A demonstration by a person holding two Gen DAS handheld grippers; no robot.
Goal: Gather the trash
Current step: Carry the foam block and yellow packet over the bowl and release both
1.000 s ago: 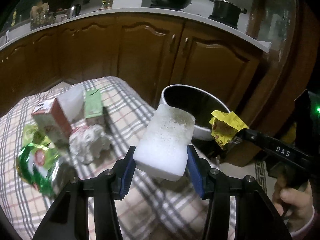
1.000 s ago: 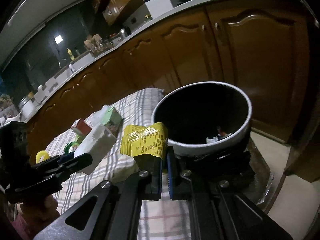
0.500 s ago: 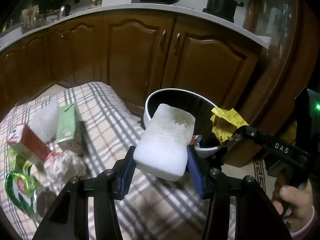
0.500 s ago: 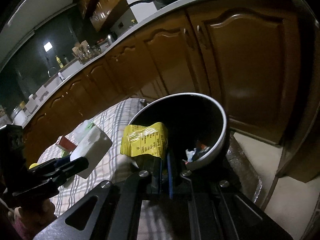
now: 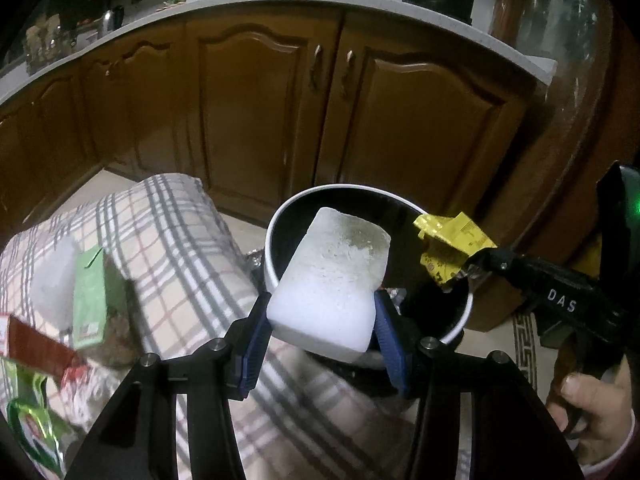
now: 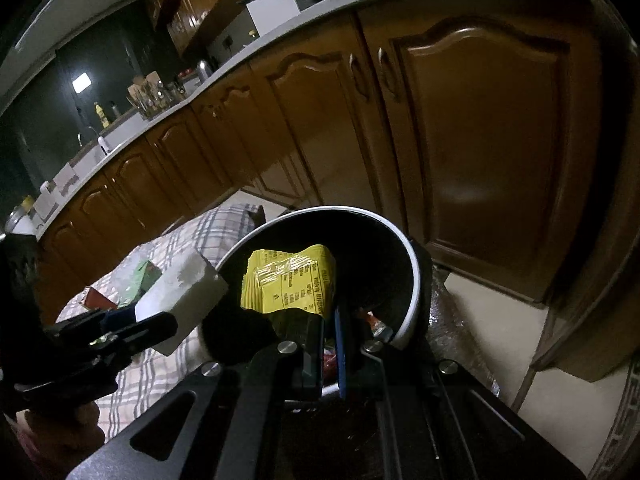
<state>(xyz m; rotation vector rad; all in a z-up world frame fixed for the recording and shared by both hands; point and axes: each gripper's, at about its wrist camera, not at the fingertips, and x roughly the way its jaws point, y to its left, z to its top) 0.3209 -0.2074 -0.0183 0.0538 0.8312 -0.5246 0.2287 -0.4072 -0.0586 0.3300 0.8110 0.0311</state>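
My left gripper point(image 5: 322, 336) is clamped on a white translucent plastic block-shaped container point(image 5: 330, 280), its blue pads point(image 5: 256, 338) pressing both flanks; the container tilts away from me, its top end over the near rim of the round white-rimmed bin with a dark inside point(image 5: 280, 224). In my right wrist view the same container point(image 6: 182, 300) sits at nine o'clock of the bin point(image 6: 412, 280), with its far corner just at the rim.

My right gripper point(image 6: 329, 336) is pinched tight on a crumpled yellow foil wrapper with black print point(image 6: 290, 284), which hangs over the bin's open mouth. From my left wrist view that wrapper point(image 5: 450, 250) shows at three o'clock of the container, at the bin's right rim, held by the black right gripper point(image 5: 472, 266), with my right hand point(image 5: 596, 412) behind it at four o'clock.

At the bottom of the bin some small red and pale scraps point(image 6: 374, 322) are visible beside my right fingers.

Left of the bin, at nine o'clock, lies a beige cloth with grey and red checks point(image 5: 180, 240). On it, well apart from the bin, lie a green carton point(image 5: 90, 292), a red and white carton point(image 5: 36, 344), a pale white lump point(image 5: 52, 284) and a shiny green wrapper point(image 5: 32, 424). Brown wooden cabinet doors point(image 5: 260, 112) stand behind, at twelve o'clock
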